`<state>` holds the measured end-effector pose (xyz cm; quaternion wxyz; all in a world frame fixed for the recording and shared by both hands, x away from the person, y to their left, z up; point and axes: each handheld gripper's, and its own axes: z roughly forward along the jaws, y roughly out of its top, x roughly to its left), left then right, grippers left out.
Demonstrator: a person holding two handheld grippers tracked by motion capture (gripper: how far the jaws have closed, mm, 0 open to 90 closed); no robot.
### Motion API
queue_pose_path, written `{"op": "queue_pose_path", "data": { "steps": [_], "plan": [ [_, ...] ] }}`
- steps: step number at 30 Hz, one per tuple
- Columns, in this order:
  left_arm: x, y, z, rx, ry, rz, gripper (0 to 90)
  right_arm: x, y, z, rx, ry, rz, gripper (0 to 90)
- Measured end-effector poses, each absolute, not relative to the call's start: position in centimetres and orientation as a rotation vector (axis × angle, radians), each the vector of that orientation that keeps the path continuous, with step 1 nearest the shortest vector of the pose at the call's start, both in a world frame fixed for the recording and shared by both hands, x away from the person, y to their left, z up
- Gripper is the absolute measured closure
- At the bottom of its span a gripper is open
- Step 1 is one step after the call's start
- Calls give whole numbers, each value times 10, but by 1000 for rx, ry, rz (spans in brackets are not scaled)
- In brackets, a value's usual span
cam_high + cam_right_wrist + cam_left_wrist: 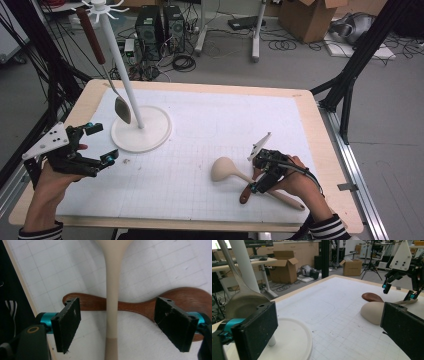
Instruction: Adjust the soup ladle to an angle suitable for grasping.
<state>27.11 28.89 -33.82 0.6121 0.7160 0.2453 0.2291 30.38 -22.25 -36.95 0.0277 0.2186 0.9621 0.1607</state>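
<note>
Ladle [235, 172] lies across spoon [245, 194], right of stand [141, 129] on table [200, 90].

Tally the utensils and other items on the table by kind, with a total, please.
Metal spoon with a brown handle, hanging on the stand: 1
Beige ladle lying on the mat: 1
Brown wooden spoon lying under the ladle's handle: 1
White hanging stand with a round base: 1
Total: 4

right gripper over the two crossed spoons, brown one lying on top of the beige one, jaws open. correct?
Not quite: the right gripper view shows the beige spoon lying on top of the brown spoon, crossing over its handle. The rest holds: the right gripper is over the crossing, jaws open.
</note>
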Motion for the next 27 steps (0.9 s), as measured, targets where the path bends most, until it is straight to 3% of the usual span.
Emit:
{"op": "queue_pose_path", "data": {
  "steps": [4, 11, 15, 27],
  "plan": [
    [271, 289, -338, 1651, 565, 529, 17, 303, -220, -373, 691, 3001, 471, 330],
    [271, 291, -338, 1651, 571, 535, 17, 303, -218, -378, 686, 3013, 418, 382],
    [270, 291, -338, 1652, 571, 535, 17, 304, -218, -383, 738, 3018, 383, 469],
    [271, 290, -338, 1656, 569, 534, 17, 306, -217, -388, 763, 3033, 331, 558]
  ]
}}
